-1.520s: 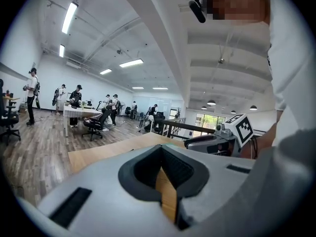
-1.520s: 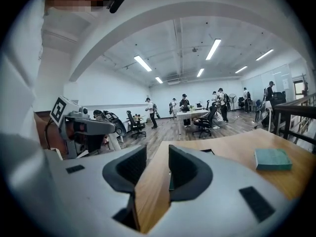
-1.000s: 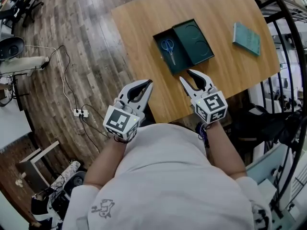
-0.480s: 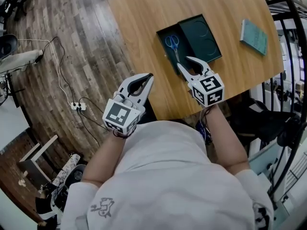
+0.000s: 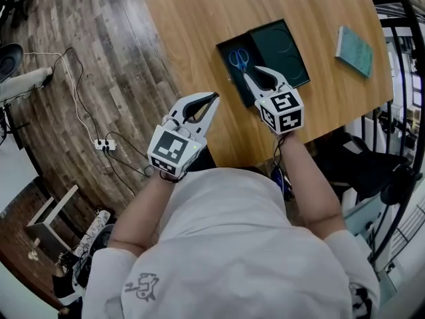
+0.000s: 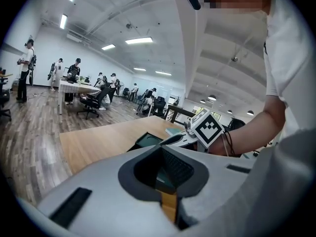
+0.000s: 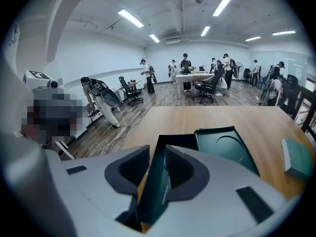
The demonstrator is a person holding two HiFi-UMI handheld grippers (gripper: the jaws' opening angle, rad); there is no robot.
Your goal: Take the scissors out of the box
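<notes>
A dark green box [image 5: 232,72] lies open on the wooden table [image 5: 192,32], its lid [image 5: 279,44] folded out to the right. Blue-handled scissors [image 5: 237,60] lie in the box's left half. My right gripper [image 5: 251,72] hangs over the box's near edge just short of the scissors; its jaws are closing, a narrow gap still between them with nothing pressed. In the right gripper view the box [image 7: 173,141] shows through that gap [image 7: 157,149]. My left gripper [image 5: 213,98] is shut and empty over the table's near left edge, apart from the box [image 6: 148,141].
A teal book-like block [image 5: 354,50] lies at the table's right side. A black metal rack [image 5: 398,58] stands beyond the right edge. A power strip with cables [image 5: 103,143] lies on the wood floor to the left. People and office chairs are far off.
Both grippers moved forward and down toward the box. The right one went from short of the box to over its near edge, and its jaws narrowed.
</notes>
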